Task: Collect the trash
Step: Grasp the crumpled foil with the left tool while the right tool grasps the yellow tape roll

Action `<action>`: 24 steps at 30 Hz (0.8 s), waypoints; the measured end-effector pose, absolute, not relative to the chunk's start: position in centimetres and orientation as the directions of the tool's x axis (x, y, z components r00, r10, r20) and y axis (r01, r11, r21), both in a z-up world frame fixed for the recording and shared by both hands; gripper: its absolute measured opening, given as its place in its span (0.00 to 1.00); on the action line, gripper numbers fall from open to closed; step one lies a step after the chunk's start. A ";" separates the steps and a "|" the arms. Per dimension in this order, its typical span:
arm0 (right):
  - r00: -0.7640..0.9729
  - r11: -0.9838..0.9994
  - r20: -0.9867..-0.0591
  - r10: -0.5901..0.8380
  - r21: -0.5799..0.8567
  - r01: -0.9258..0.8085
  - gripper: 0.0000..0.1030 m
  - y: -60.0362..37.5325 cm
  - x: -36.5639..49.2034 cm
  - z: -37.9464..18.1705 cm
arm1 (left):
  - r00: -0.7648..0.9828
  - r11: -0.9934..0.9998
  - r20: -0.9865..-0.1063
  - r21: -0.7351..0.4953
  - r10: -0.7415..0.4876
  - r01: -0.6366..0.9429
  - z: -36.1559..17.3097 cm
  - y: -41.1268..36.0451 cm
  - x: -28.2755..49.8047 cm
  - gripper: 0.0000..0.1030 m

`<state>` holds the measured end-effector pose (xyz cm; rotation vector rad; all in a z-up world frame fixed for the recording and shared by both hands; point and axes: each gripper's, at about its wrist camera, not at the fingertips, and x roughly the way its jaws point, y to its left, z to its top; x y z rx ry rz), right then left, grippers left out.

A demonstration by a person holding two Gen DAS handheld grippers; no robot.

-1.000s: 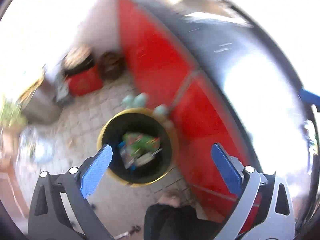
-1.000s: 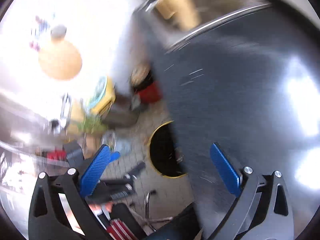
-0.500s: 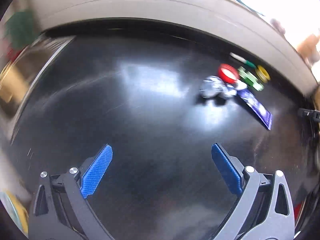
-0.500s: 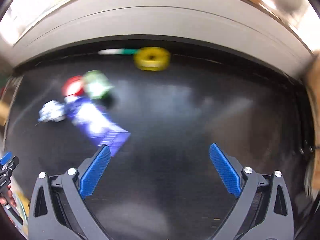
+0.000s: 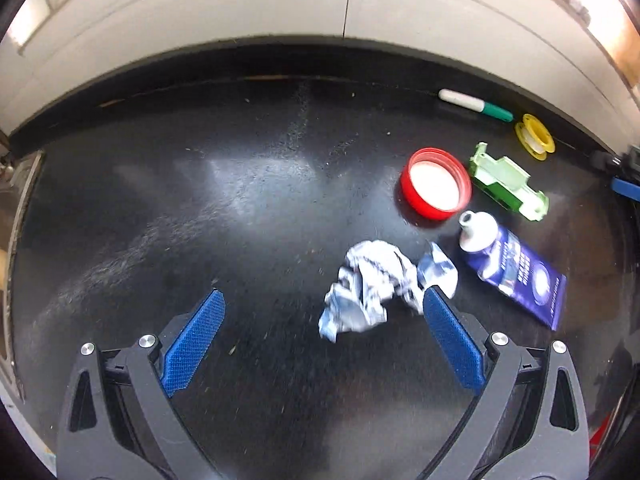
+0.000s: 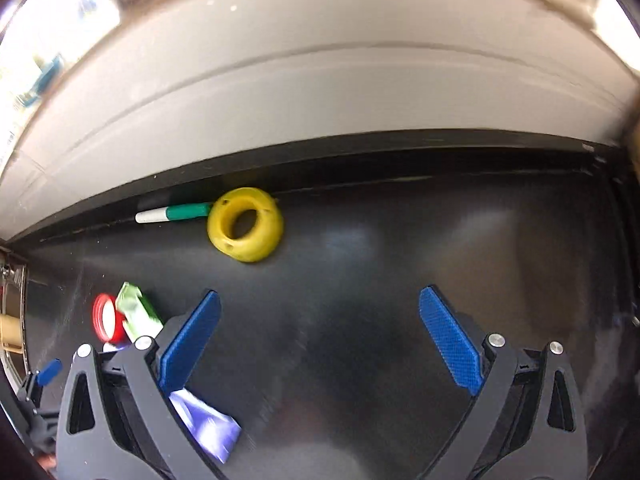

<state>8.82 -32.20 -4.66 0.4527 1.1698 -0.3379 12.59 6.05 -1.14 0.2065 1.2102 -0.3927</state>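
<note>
Trash lies on a black countertop (image 5: 248, 200). In the left wrist view I see a crumpled white wrapper (image 5: 372, 284), a red lid (image 5: 436, 184), a green plastic piece (image 5: 508, 188), a blue tube (image 5: 516, 272), a green-and-white marker (image 5: 476, 106) and a yellow spool (image 5: 536, 136). My left gripper (image 5: 324, 332) is open and empty, with the wrapper just ahead between its fingers, nearer the right one. My right gripper (image 6: 320, 332) is open and empty over bare counter. The yellow spool (image 6: 246, 228) and marker (image 6: 172, 214) lie ahead of it to the left. The blue tube (image 6: 208, 428) lies under its left finger.
A grey-white wall (image 5: 320, 12) rises behind the counter's back edge. A sink edge (image 5: 20, 216) shows at the far left. The red lid (image 6: 106, 318) and green piece (image 6: 138, 316) lie left of my right gripper. The other gripper's tip (image 6: 48, 372) shows at the lower left.
Both grippers swung up from the yellow-rimmed bin on the floor to the countertop. The left one closed in on the crumpled wrapper; the right one moved forward past the blue tube.
</note>
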 end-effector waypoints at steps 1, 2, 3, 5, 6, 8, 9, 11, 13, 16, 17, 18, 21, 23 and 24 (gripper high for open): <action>0.340 0.870 -0.940 -0.011 0.158 0.467 0.93 -31.7 10.1 -5.6 | 0.288 0.913 -0.940 -0.053 -0.183 0.406 -1.5 5.8 13.0 0.94; 0.324 0.879 -0.946 -0.011 0.145 0.454 0.93 -31.1 11.3 -6.3 | 0.279 0.908 -0.943 -0.050 -0.180 0.415 -1.9 5.6 13.4 0.94; 0.318 0.885 -0.948 -0.017 0.134 0.445 0.93 -30.8 12.1 -6.7 | 0.275 0.905 -0.944 -0.051 -0.181 0.423 -2.3 5.1 13.7 0.94; 0.315 0.898 -0.948 -0.032 0.111 0.426 0.93 -30.0 13.5 -7.5 | 0.259 0.895 -0.950 -0.045 -0.175 0.443 -2.9 4.6 14.2 0.94; 0.310 0.903 -0.950 -0.044 0.094 0.419 0.93 -29.6 14.3 -8.0 | 0.254 0.889 -0.950 -0.051 -0.184 0.454 -3.2 4.4 14.4 0.94; 0.297 0.909 -0.953 -0.055 0.076 0.411 0.94 -29.2 15.1 -8.9 | 0.273 0.879 -0.942 -0.043 -0.193 0.475 -3.3 4.0 14.7 0.94; 0.293 0.915 -0.953 -0.082 0.044 0.400 0.95 -28.9 15.3 -9.3 | 0.276 0.873 -0.942 -0.037 -0.193 0.485 -3.4 3.8 14.8 0.94; 0.326 0.928 -0.942 -0.076 0.053 0.368 0.95 -28.5 15.6 -9.3 | 0.291 0.863 -0.937 -0.021 -0.192 0.505 -3.5 3.5 14.7 0.94; 0.344 0.934 -0.936 -0.077 0.053 0.353 0.95 -28.4 15.5 -9.2 | 0.307 0.863 -0.931 -0.018 -0.199 0.504 -3.7 3.4 14.5 0.94; 0.355 0.936 -0.932 -0.078 0.055 0.348 0.95 -28.3 15.4 -9.2 | 0.337 0.867 -0.922 0.005 -0.188 0.497 -3.8 3.4 13.9 0.95; 0.356 0.937 -0.931 -0.077 0.054 0.346 0.95 -28.4 15.3 -9.2 | 0.341 0.868 -0.922 0.011 -0.183 0.496 -3.9 3.3 13.8 0.95; 0.357 0.938 -0.931 -0.076 0.055 0.341 0.95 -28.3 15.3 -9.2 | 0.338 0.872 -0.925 0.016 -0.173 0.490 -3.9 3.1 13.8 0.95; 0.389 0.940 -0.918 -0.082 0.059 0.336 0.69 -29.2 15.1 -9.4 | 0.305 0.861 -0.936 0.004 -0.176 0.508 -3.4 2.4 14.1 0.26; 0.399 0.933 -0.915 -0.056 0.094 0.346 0.53 -30.5 14.7 -8.7 | 0.219 0.854 -0.939 -0.124 -0.266 0.506 -2.6 1.8 14.6 0.22; 0.399 0.929 -0.916 -0.035 0.117 0.350 0.53 -31.0 14.4 -8.5 | 0.211 0.856 -0.938 -0.139 -0.275 0.499 -2.5 1.6 14.4 0.22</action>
